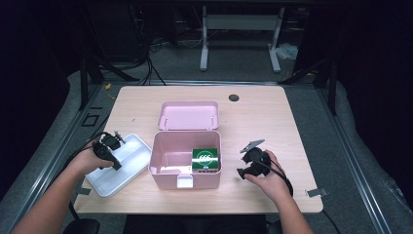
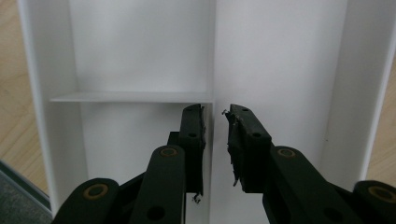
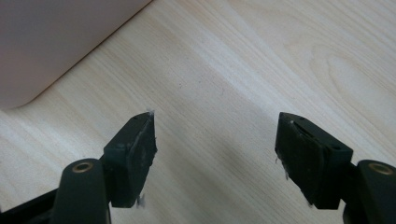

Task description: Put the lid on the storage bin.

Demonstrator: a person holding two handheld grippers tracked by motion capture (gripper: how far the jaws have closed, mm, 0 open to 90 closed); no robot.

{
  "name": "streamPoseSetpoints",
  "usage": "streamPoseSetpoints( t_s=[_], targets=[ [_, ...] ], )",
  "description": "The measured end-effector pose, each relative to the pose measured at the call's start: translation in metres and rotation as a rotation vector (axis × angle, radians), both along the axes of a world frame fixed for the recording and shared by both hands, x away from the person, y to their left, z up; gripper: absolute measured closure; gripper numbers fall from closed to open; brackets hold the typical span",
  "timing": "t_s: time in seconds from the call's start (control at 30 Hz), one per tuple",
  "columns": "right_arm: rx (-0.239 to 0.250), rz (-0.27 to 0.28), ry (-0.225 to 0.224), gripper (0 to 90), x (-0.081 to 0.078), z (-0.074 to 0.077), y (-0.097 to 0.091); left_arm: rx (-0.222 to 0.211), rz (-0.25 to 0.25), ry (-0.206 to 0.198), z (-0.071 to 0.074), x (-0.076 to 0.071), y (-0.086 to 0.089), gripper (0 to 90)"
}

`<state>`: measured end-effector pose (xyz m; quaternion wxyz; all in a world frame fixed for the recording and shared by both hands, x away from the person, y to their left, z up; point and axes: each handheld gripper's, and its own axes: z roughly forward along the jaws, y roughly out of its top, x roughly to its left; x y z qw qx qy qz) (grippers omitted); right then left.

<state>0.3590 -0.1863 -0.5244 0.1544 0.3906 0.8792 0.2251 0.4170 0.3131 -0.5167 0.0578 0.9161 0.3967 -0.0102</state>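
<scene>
**Left gripper straddling a tray partition, right gripper waiting wide over bare wood**

The left gripper (image 1: pixel 110 148) is being held over the white tray (image 1: pixel 127 165), which is lying at the left part of the wooden table (image 1: pixel 253 117), just beside the pink box (image 1: pixel 168 163). In the left gripper view, the white tray (image 2: pixel 289 60) is being looked into from close above: a thin upright partition (image 2: pixel 211 56) is dividing it lengthwise, and a crosswise partition (image 2: pixel 130 97) is splitting the compartment on one side. The left gripper (image 2: pixel 215 115) is being positioned with one jaw on each side of the lengthwise partition — the jaws are drawn near each other, with only a narrow gap left. Whether the pads are actually pressing on the wall cannot be told.

The right gripper (image 1: pixel 249 158) is being held by the right hand (image 1: pixel 269 176) over the table, to the right of the pink box and apart from it. In the right gripper view, the right gripper (image 3: pixel 215 123) is being kept released — its jaws are standing wide, with nothing but bare table (image 3: pixel 261 56) between them, and a rounded corner of the pink box (image 3: pixel 51 42) is showing at the upper left.

The pink box is standing open at the middle of the table, its lid (image 1: pixel 189 115) lying flat behind it. A green pack (image 1: pixel 204 158) is resting inside it, against its right wall.
</scene>
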Motion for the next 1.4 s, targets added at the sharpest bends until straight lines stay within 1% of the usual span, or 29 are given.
streamPoseSetpoints(
  t_s=[0.07,0.1,0.17,0.2,0.23,0.33,0.37,0.43,0.5,0.53,0.57,0.63,0.7,0.8,0.9,0.97,1.03,1.1,1.13,1.23,1.33,1.4],
  targets=[
    [0.007,-0.004,-0.005,30.3,0.000,0.000,-0.001,-0.005,0.006,0.008,-0.003,0.001,-0.002,77.8],
    [0.011,-0.006,-0.006,30.5,0.000,0.000,-0.001,0.006,-0.005,0.008,-0.004,0.002,-0.002,78.5],
    [0.016,-0.008,-0.012,30.7,0.000,0.000,-0.002,0.013,0.000,0.013,-0.006,0.003,-0.003,80.3],
    [0.017,-0.013,-0.011,30.7,0.000,-0.001,-0.002,0.018,-0.010,0.015,-0.007,0.004,-0.003,80.9],
    [0.022,-0.013,-0.010,30.8,0.000,-0.001,-0.002,0.021,-0.006,0.012,-0.008,0.004,-0.003,81.5],
    [0.021,-0.012,-0.010,31.1,0.000,-0.002,-0.001,0.035,-0.017,0.004,-0.008,0.004,-0.003,86.4],
    [0.020,-0.012,-0.010,31.2,0.000,-0.002,-0.001,0.030,-0.012,0.002,-0.009,0.004,-0.003,87.3],
    [0.023,-0.013,-0.007,31.3,0.000,-0.003,-0.001,0.024,-0.012,0.007,-0.008,0.004,-0.002,88.2],
    [0.027,-0.013,-0.005,31.4,-0.001,-0.003,-0.001,0.028,-0.008,0.002,-0.008,0.004,-0.003,88.8],
    [0.029,-0.014,-0.005,31.3,-0.001,-0.003,-0.001,0.034,-0.016,0.004,-0.008,0.004,-0.003,88.9],
    [0.029,-0.014,-0.006,31.4,-0.001,-0.003,-0.001,0.039,-0.009,0.002,-0.008,0.004,-0.004,89.1],
    [0.035,-0.016,-0.008,31.6,-0.001,-0.003,-0.002,0.050,-0.012,0.016,-0.007,0.005,-0.003,89.3],
    [0.035,-0.024,-0.010,31.5,-0.001,-0.003,-0.002,0.038,-0.007,0.028,-0.003,0.007,-0.002,89.3],
    [0.037,-0.025,-0.004,31.6,-0.001,-0.004,-0.002,0.033,-0.006,0.028,0.008,0.007,0.001,89.4],
    [0.034,-0.024,-0.003,31.6,-0.001,-0.005,-0.002,0.025,-0.002,-0.004,0.024,0.007,0.006,89.4],
    [0.047,-0.018,0.002,31.8,0.000,-0.005,-0.002,0.018,-0.005,-0.009,0.037,0.007,0.010,89.4],
    [0.048,-0.022,-0.004,31.8,0.000,-0.004,-0.003,0.010,-0.008,-0.024,0.049,0.006,0.012,89.4],
    [0.044,-0.031,-0.011,31.9,-0.001,-0.003,-0.004,0.010,-0.017,-0.036,0.061,0.005,0.014,89.4],
    [0.054,-0.032,-0.008,31.9,-0.001,-0.003,-0.004,0.006,-0.019,-0.043,0.067,0.004,0.014,89.4],
    [0.054,-0.035,-0.008,31.9,0.000,-0.003,-0.005,-0.007,-0.037,-0.062,0.083,0.001,0.015,89.4],
    [0.054,-0.034,-0.005,32.0,0.000,-0.004,-0.005,-0.014,-0.051,-0.079,0.096,-0.001,0.015,89.4],
    [0.055,-0.035,-0.003,32.0,0.000,-0.004,-0.005,-0.010,-0.063,-0.088,0.103,-0.003,0.015,89.5]
  ],
)
